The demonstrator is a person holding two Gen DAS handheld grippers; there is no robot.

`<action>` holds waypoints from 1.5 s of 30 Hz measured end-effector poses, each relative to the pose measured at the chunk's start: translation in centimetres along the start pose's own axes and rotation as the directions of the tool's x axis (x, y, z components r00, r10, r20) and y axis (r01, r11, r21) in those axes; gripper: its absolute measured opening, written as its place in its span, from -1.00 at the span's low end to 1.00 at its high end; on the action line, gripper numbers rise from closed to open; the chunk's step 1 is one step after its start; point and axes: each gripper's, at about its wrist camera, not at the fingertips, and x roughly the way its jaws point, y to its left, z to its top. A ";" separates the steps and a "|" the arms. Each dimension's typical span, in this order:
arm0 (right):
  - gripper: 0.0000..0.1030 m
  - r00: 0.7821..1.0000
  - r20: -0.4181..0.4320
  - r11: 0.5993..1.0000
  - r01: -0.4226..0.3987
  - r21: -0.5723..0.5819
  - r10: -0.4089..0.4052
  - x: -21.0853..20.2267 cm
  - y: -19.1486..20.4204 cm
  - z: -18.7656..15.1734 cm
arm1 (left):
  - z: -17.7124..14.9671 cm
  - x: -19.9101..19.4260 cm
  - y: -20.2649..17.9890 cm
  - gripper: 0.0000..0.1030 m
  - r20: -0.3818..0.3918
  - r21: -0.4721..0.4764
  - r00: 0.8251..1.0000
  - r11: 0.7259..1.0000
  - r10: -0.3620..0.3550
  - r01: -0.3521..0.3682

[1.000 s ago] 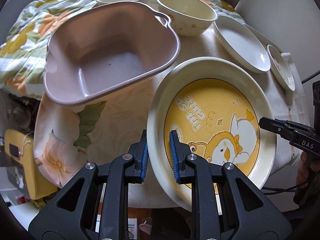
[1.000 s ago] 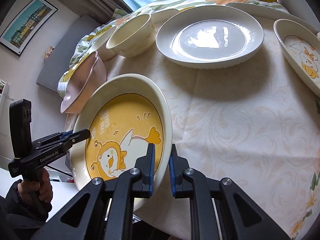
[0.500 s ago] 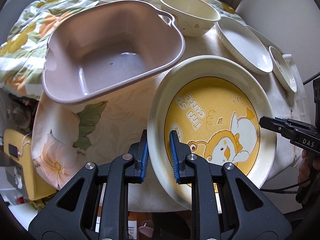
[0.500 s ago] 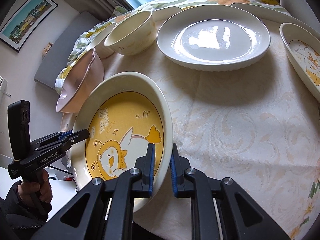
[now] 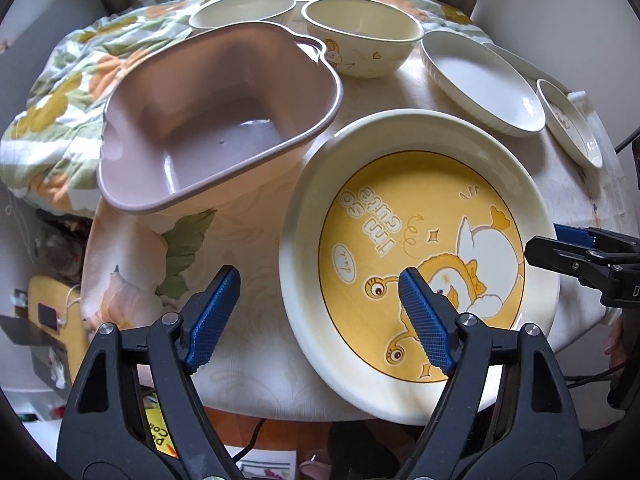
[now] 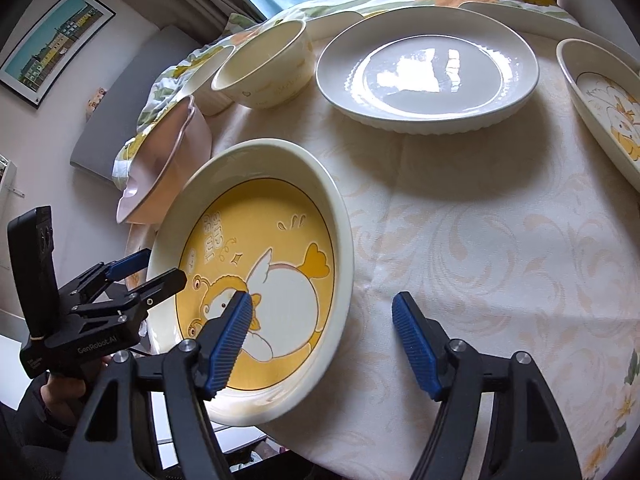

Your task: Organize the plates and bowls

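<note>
A cream dish with a yellow duck picture (image 5: 420, 256) lies at the table's near edge, also in the right wrist view (image 6: 256, 276). My left gripper (image 5: 320, 316) is open, its fingers straddling the dish's left rim. My right gripper (image 6: 324, 340) is open, its fingers straddling the dish's right rim. Neither grips the dish. Each gripper shows in the other's view, the right (image 5: 576, 256) and the left (image 6: 132, 280).
A pink tub (image 5: 216, 116) sits left of the dish. Behind are two cream bowls (image 5: 364, 40) (image 5: 240, 8), a white plate (image 6: 428, 68) and a small duck plate (image 6: 608, 112). The floral tablecloth (image 6: 480, 232) covers the round table; its edge is close.
Both grippers were shut on the duck dish's rims; both have opened wide and let it go. The dish now rests on the table.
</note>
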 end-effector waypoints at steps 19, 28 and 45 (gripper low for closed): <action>1.00 0.959 0.256 0.992 0.129 -0.018 -0.120 -14.5 1.4 4.2 | 7.9 -12.9 -5.4 0.99 0.294 0.049 0.949 0.993 -0.117 0.107; 1.00 0.949 0.280 0.988 0.152 -0.010 -0.144 -17.8 -4.9 11.4 | 12.7 -9.7 -9.0 0.99 0.253 -0.059 0.965 0.994 -0.073 0.090; 0.72 0.998 -0.063 0.962 -0.026 -0.271 0.009 -2.9 -13.7 19.9 | 15.2 5.4 -11.2 0.66 0.040 -0.295 0.995 0.951 -0.086 0.094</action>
